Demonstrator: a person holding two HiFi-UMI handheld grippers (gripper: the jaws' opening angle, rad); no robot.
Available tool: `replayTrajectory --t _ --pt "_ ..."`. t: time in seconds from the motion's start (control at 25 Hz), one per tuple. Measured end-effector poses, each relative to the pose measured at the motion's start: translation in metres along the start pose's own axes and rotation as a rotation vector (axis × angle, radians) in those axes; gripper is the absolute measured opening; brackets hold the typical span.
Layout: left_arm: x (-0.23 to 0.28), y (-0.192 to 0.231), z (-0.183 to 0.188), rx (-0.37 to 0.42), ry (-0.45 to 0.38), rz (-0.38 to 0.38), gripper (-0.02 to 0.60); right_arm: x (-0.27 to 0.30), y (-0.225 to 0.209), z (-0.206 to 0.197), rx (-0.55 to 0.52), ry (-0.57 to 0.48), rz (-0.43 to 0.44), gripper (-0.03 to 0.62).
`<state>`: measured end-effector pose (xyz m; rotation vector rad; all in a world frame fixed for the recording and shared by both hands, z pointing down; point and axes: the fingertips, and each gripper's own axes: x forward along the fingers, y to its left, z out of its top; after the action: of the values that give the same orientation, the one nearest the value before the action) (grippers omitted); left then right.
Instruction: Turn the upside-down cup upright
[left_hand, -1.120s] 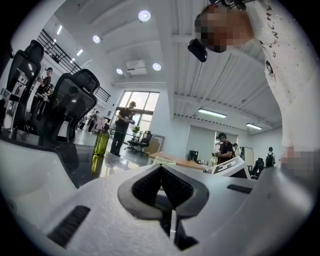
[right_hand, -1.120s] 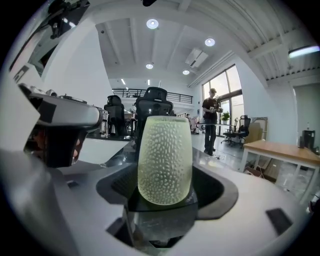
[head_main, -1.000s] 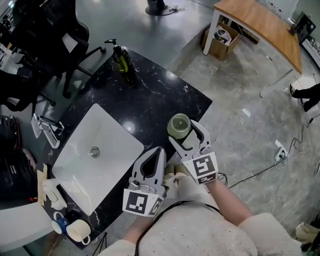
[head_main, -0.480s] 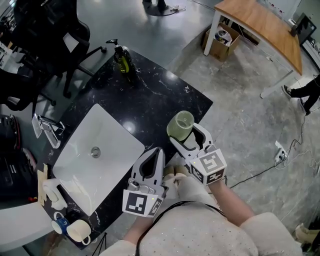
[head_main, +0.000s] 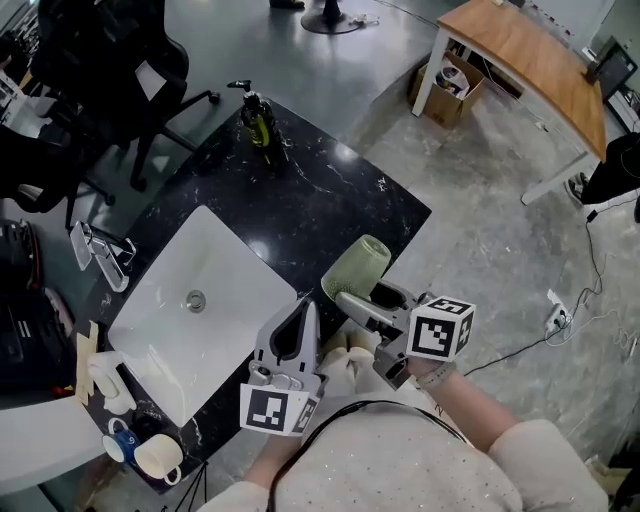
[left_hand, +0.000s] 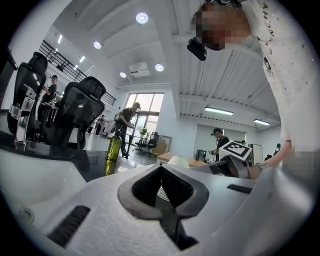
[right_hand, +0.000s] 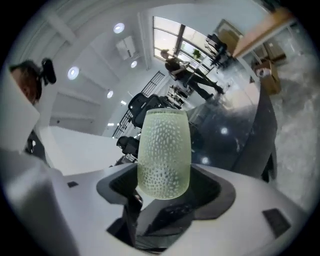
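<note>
Cup between right tongs, apparently tilted sideways over counter.

Pale green dimpled cup; black, white-veined counter; white sink; yellow-green bottle.

No word, brand or number reads clearly. The cube on the right gripper bears a black-and-white square marker, and the left gripper carries another; neither holds letters. On the person's white sleeve, a line of dark capitals is too warped to read. The blue mug, near left on the worktop, shows an unclear white mark.
</note>
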<state>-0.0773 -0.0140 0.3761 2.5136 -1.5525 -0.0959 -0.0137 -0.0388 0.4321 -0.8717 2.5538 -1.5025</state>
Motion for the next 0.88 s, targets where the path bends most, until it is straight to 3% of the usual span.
replayTrajectory --t 0.2,0.44,0.68,0.88 --pt "-0.009 0.012 0.005 -0.004 -0.001 0.039 0.006 0.006 0.023 -0.011 0.379 0.026 0.176 0.316" --pt "-0.017 0.023 0.014 0.010 -0.008 0.084 0.006 0.014 0.042 -0.024 0.932 0.033 0.391 0.316" --pt "-0.019 0.030 0.019 0.018 -0.015 0.110 0.006 0.020 0.046 -0.020 1.275 -0.015 0.565 0.316" --pt "-0.016 0.030 0.018 0.024 -0.006 0.111 0.006 0.018 0.039 -0.014 1.476 -0.072 0.689 0.316"
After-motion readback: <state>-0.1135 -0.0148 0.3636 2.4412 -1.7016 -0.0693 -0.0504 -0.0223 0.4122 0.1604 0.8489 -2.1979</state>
